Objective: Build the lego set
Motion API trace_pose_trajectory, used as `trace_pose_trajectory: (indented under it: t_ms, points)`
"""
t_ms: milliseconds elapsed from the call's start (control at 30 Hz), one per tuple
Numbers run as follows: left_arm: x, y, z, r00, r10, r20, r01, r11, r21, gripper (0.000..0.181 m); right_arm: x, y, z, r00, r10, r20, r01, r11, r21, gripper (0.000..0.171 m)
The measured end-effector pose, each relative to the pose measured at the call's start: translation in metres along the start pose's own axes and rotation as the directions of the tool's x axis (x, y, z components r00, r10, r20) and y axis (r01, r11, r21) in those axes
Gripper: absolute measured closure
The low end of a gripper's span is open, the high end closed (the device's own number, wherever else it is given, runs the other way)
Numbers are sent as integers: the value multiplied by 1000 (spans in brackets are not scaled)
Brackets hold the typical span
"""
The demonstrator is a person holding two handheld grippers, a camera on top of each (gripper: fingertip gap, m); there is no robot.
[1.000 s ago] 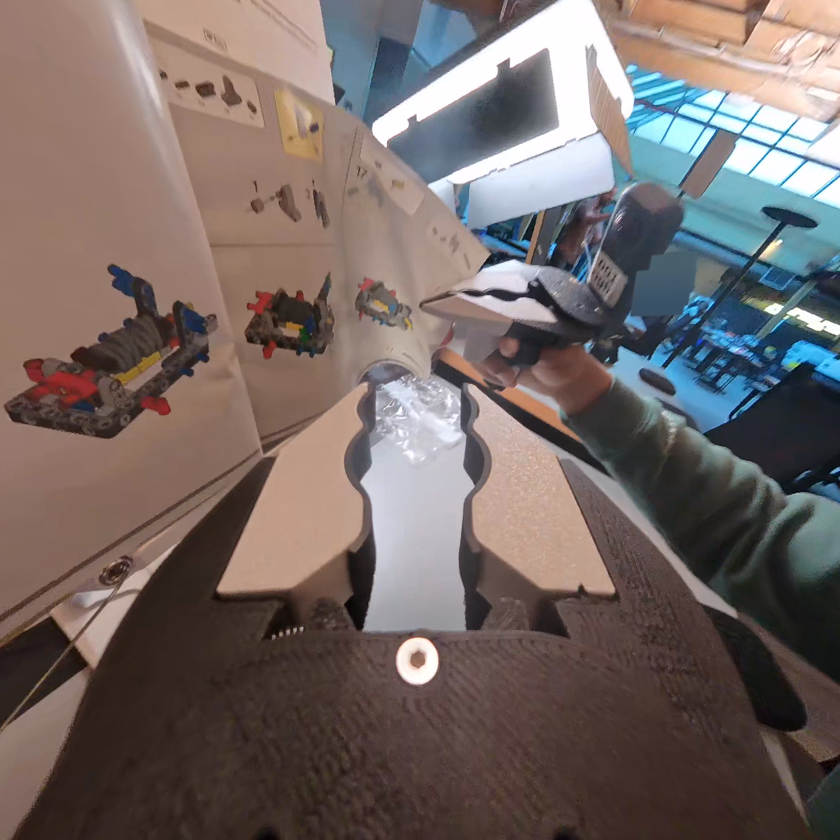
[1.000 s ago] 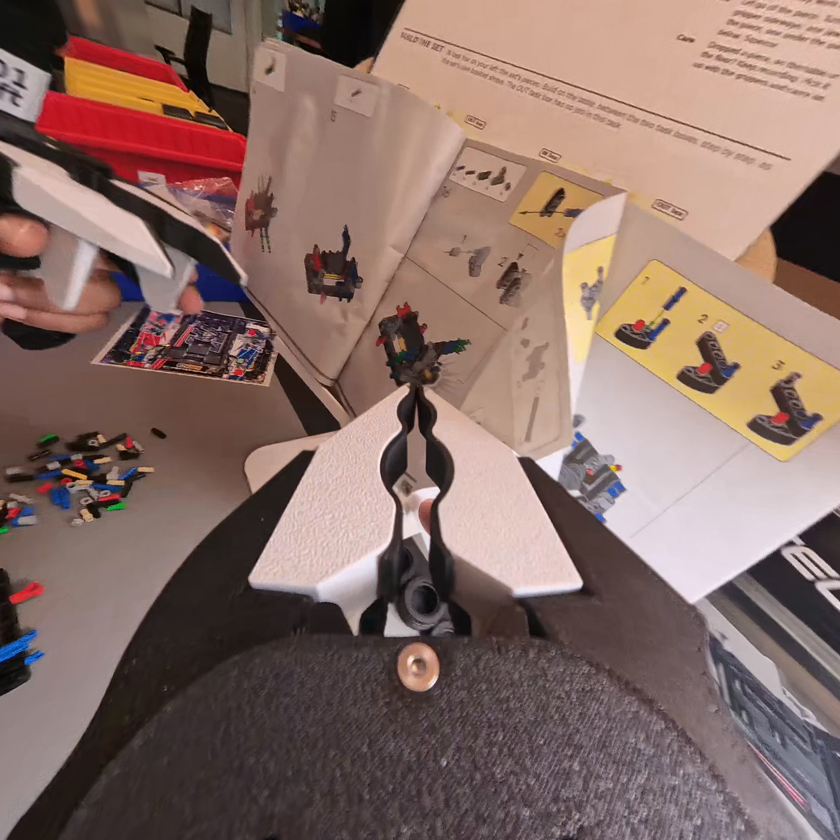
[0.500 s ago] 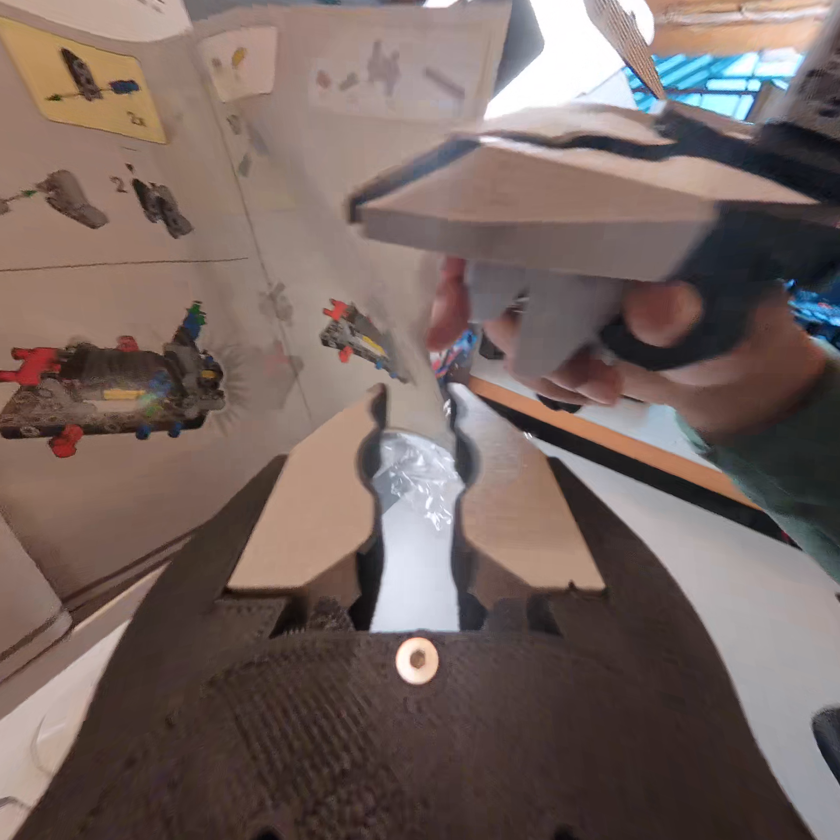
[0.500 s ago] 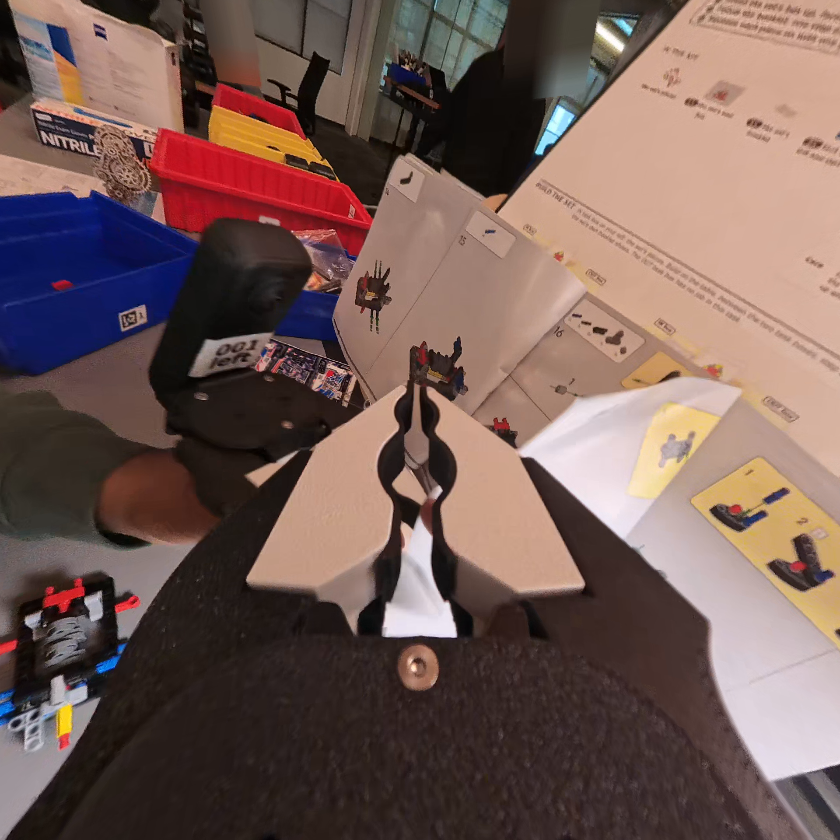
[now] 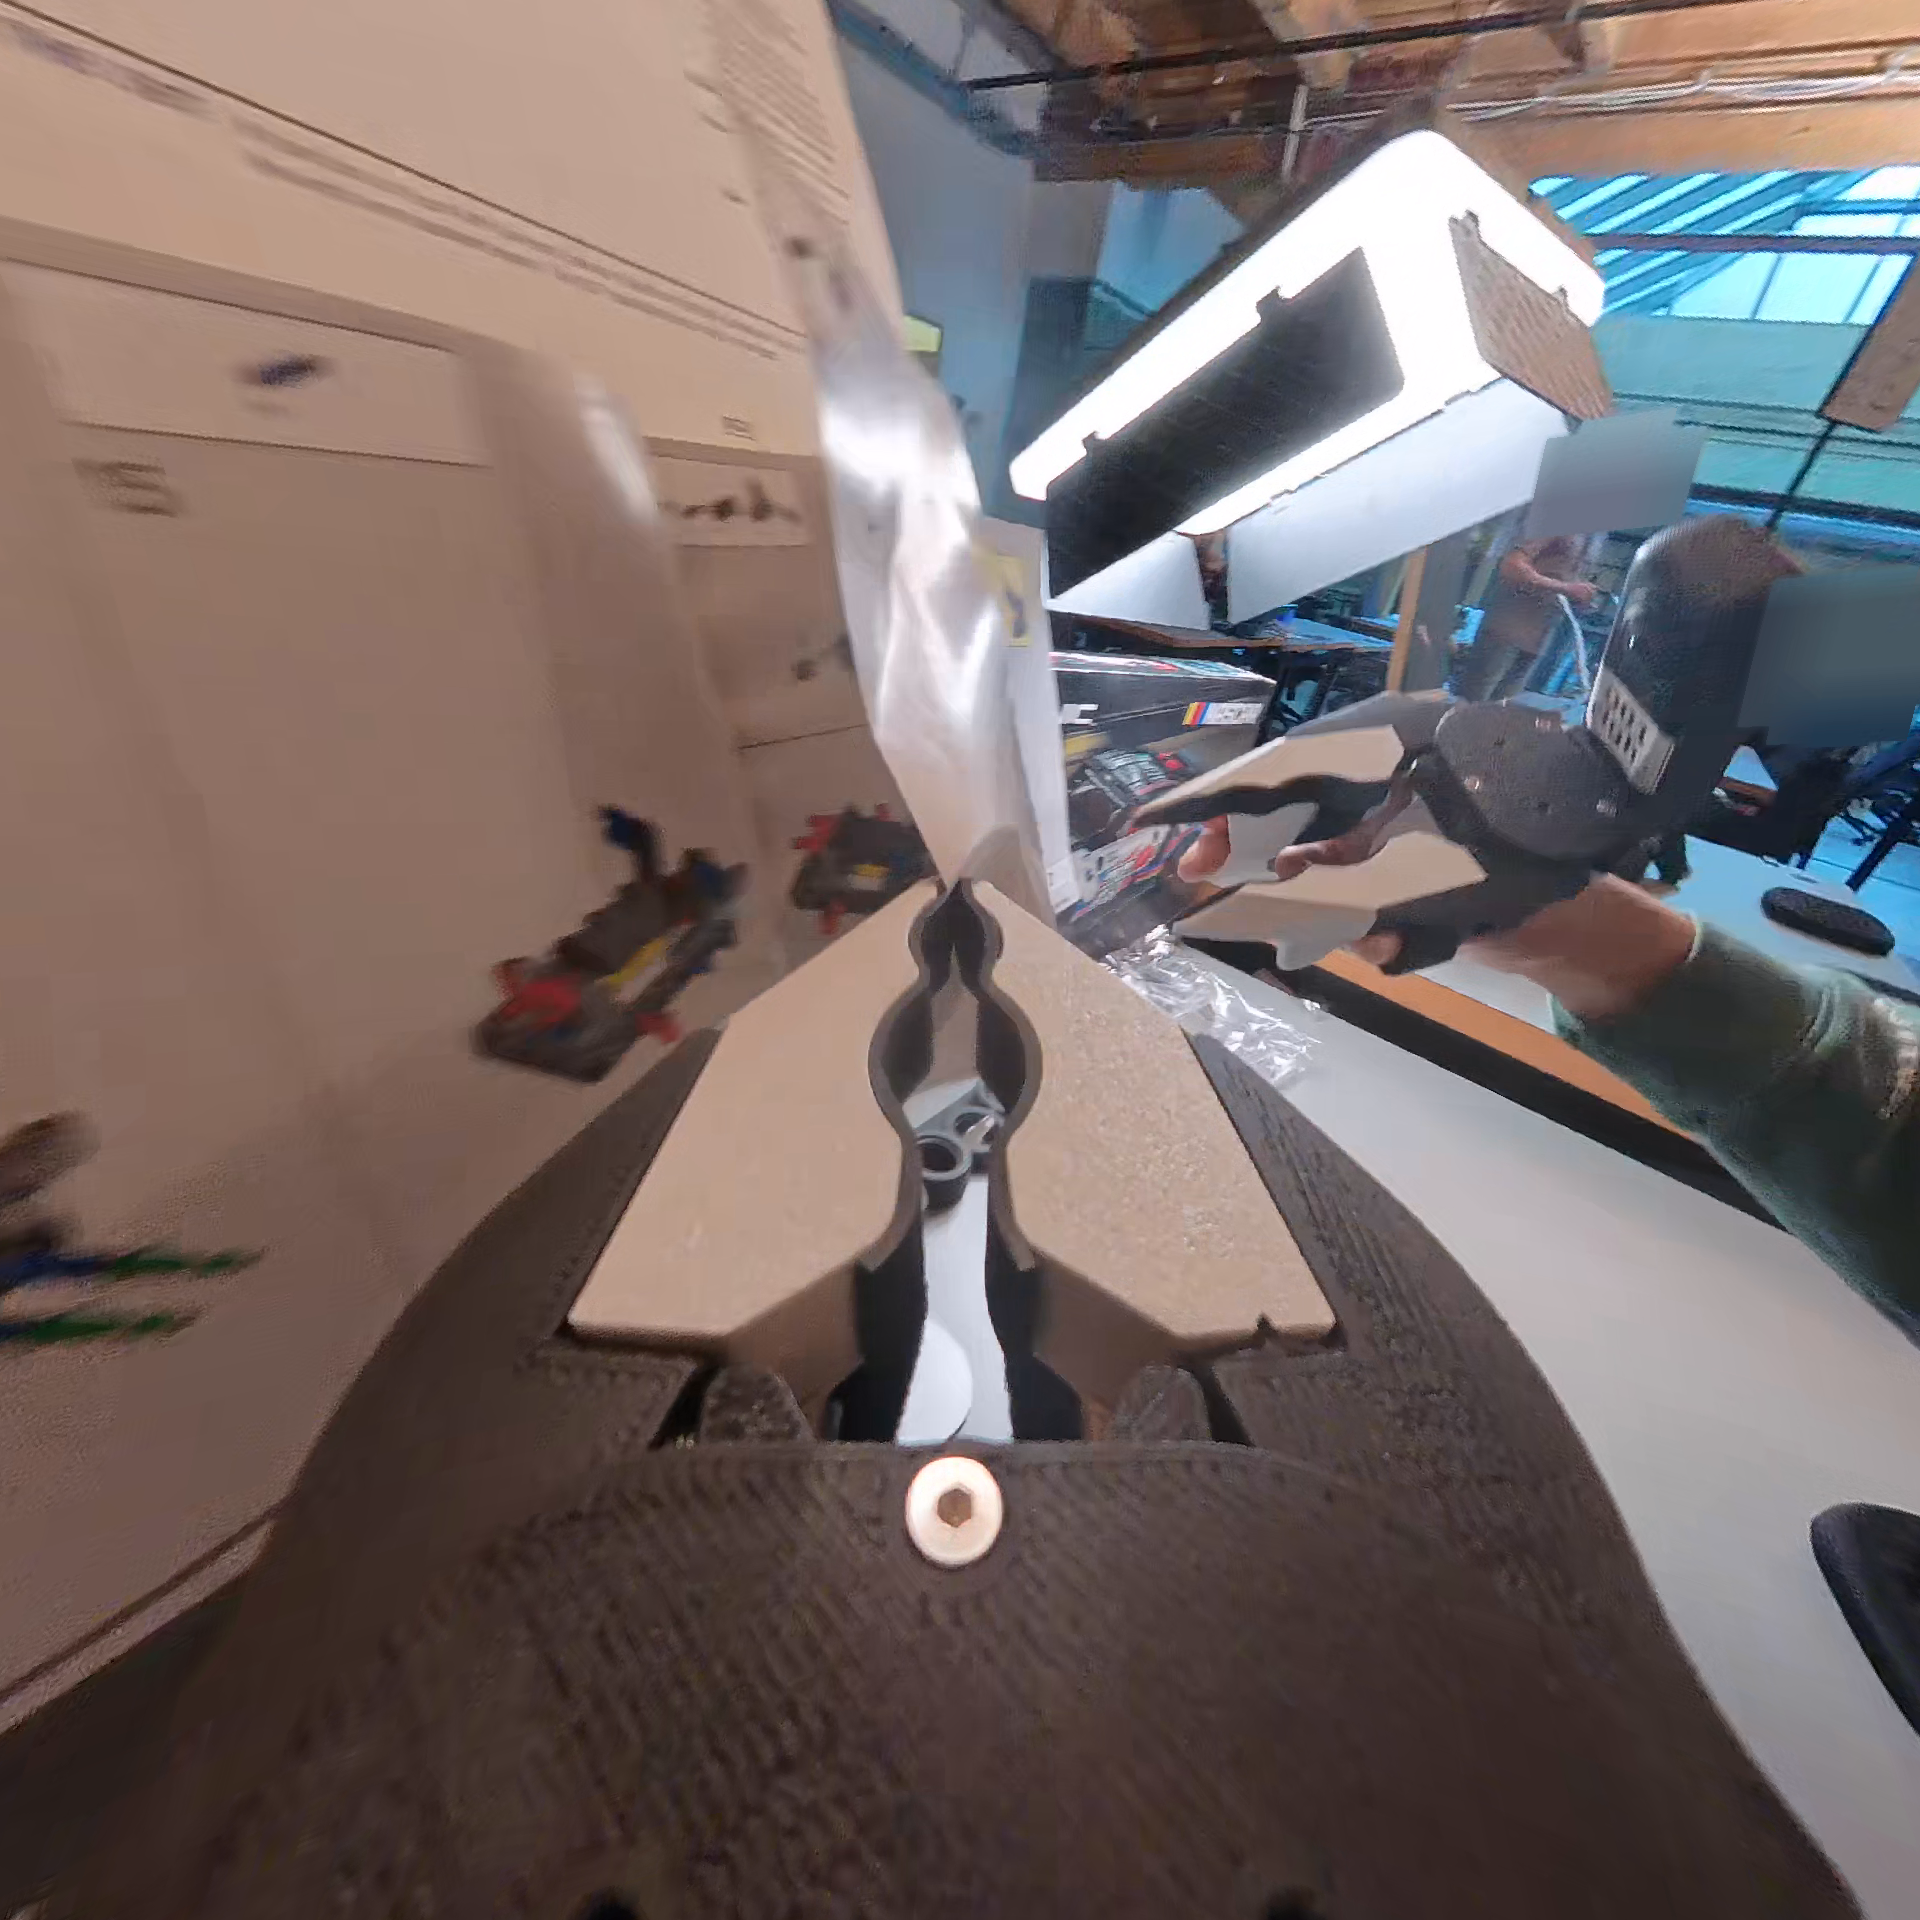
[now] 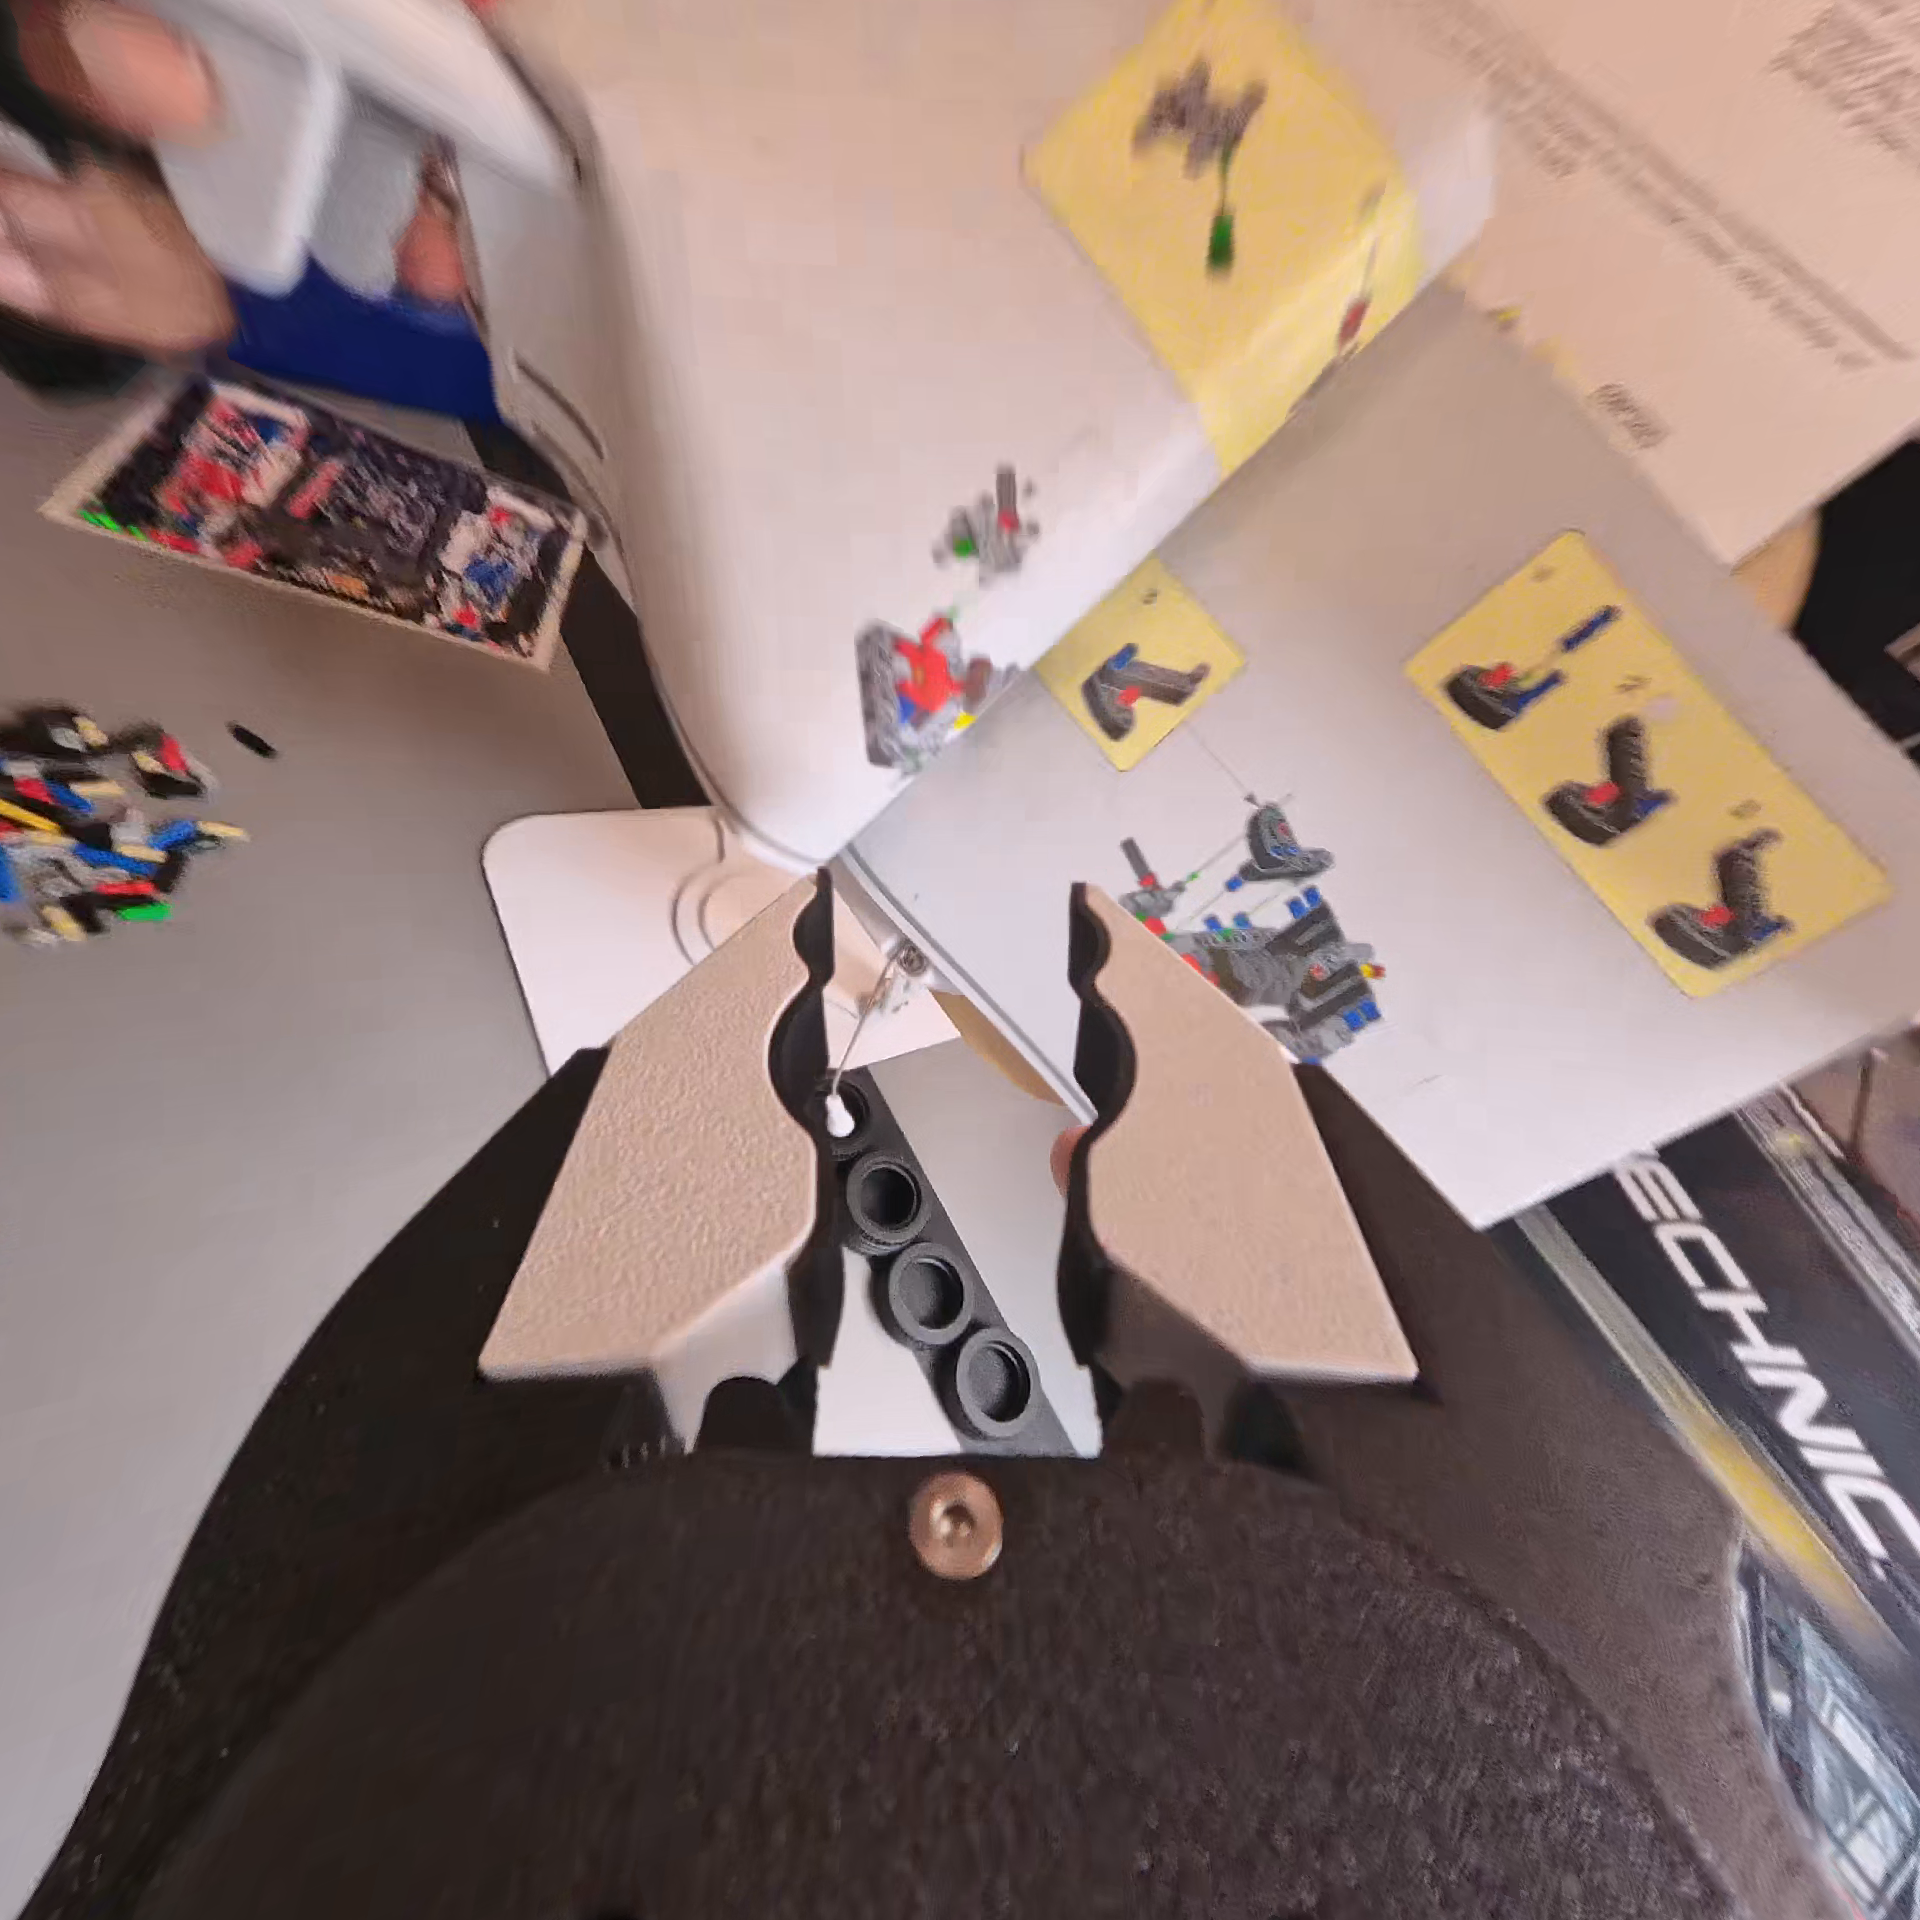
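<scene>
A: Booklet pages (image 5: pixel 343 727) fill the left of the left wrist view, blurred, with printed pictures of a half-built model on them. What is the left gripper (image 5: pixel 961 896) doing?

B: Its jaws are pressed together at the tips, pinching the lower edge of a curling page (image 5: pixel 914 582). Behind the tips, in the gap between the fingers, a small grey piece (image 5: pixel 951 1138) shows; whether it is held I cannot tell.

A: And further right in that view?

B: Crumpled clear plastic (image 5: pixel 1205 997) lies on the grey table (image 5: pixel 1507 1299) just past the gripper. Beyond it a hand in a green sleeve (image 5: pixel 1766 1049) holds the right gripper (image 5: pixel 1164 862) off the table, jaws parted.

A: Start at the left in the right wrist view.

B: Loose pieces (image 6: pixel 88 821) in black, blue, red and yellow sit in a heap on the table (image 6: pixel 260 1091). Behind them lies a printed sheet (image 6: pixel 322 520). Toward the middle is the white base of a stand (image 6: pixel 603 914), with the booklet (image 6: pixel 1455 831) propped above it.

A: The right gripper's (image 6: pixel 951 914) state there?

B: Wide apart, holding nothing between its tips. A black beam with round holes (image 6: pixel 925 1278) lies in the gap, against the left finger. At the far right a dark box (image 6: pixel 1714 1403) lies under the booklet.
</scene>
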State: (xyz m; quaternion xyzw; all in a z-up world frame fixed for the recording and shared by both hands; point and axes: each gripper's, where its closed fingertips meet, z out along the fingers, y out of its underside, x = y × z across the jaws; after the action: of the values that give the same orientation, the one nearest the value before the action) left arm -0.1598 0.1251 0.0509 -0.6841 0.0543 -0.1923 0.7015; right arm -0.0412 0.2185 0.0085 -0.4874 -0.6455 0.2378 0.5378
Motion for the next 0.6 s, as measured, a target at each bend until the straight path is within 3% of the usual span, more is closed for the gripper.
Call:
trace_pose_trajectory:
  t_ms: [167, 367, 500, 600]
  points:
    - [-59, -7, -48, 990, -72, 121, 72, 997, 4, 181, -12, -20, 59, 987, -143, -76, 139, 989, -47, 149]
    - [-107, 7, -92, 953, -188, 238, 182, 982, 46, 180, -36, -45, 117, 972, -230, -47, 223, 967, -124, 152]
    - [-130, 2, -129, 884, -232, 407, 176, 969, 171, 162, -40, -48, 134, 954, -283, -99, 264, 949, -174, 152]
    - [-121, 12, -141, 864, -249, 437, 163, 960, 226, 152, -38, -48, 138, 939, -320, -130, 291, 936, -200, 152]
